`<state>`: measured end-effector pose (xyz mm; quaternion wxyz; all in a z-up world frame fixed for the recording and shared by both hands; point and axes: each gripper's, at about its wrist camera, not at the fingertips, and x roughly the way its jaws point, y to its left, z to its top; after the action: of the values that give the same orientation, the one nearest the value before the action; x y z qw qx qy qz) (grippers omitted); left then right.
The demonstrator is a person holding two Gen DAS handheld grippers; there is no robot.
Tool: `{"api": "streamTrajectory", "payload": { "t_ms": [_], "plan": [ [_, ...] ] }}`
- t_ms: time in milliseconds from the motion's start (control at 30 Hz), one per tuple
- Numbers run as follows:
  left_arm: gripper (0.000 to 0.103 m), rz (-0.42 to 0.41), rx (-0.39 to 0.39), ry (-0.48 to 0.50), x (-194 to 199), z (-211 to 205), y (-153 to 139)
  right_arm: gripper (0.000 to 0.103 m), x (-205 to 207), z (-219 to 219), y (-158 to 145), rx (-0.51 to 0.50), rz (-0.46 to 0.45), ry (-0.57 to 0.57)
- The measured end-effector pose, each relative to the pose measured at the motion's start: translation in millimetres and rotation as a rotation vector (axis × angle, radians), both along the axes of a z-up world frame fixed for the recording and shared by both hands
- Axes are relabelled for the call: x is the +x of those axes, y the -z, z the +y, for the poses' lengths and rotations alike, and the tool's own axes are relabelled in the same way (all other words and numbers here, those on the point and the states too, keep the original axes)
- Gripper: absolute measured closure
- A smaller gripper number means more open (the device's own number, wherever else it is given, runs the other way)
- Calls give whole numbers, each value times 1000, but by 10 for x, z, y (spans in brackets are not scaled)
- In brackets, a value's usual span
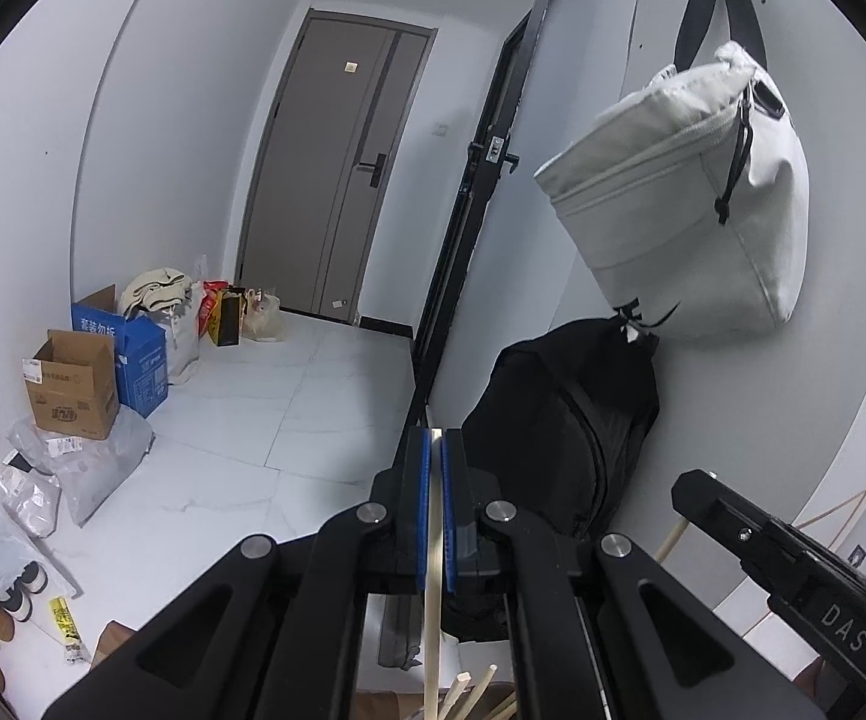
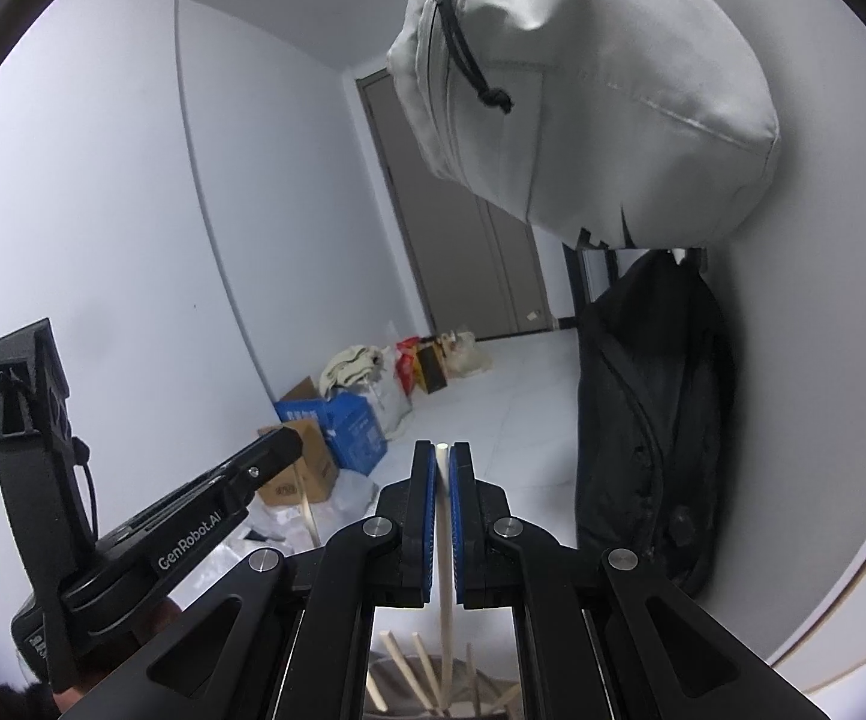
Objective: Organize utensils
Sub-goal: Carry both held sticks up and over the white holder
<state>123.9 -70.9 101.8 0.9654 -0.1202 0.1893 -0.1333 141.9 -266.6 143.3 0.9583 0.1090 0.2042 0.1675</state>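
Hallway backdrop; chopstick (image 2: 444, 516) between hand-held gripper (image 2: 442, 450) pads.

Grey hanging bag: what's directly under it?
Under the grey bag a black backpack leans against the white wall. The backpack's base and the floor beneath it are hidden by the left claw.

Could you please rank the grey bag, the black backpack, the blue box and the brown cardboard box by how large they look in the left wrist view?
1. Grey bag, though it hangs nearest the camera.
2. Black backpack, partly hidden by the left gripper.
3. Blue box and brown cardboard box: too alike to rank.
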Motion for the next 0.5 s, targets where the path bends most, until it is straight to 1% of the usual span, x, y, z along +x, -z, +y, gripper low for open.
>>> {"api": "streamTrajectory", "payload": {
  "t_ms": [233, 333, 500],
  "plan": [
    [103, -16, 45, 12, -19, -59, 105, 99, 18, 136, 99, -65, -15, -27],
    [103, -16, 53, 21, -22, -63, 154, 99, -5, 178, 169, -79, -12, -35],
    [103, -12, 44, 37, -65, -24, 180, 99, 52, 152, 371, -62, 43, -40]
  ]
}}
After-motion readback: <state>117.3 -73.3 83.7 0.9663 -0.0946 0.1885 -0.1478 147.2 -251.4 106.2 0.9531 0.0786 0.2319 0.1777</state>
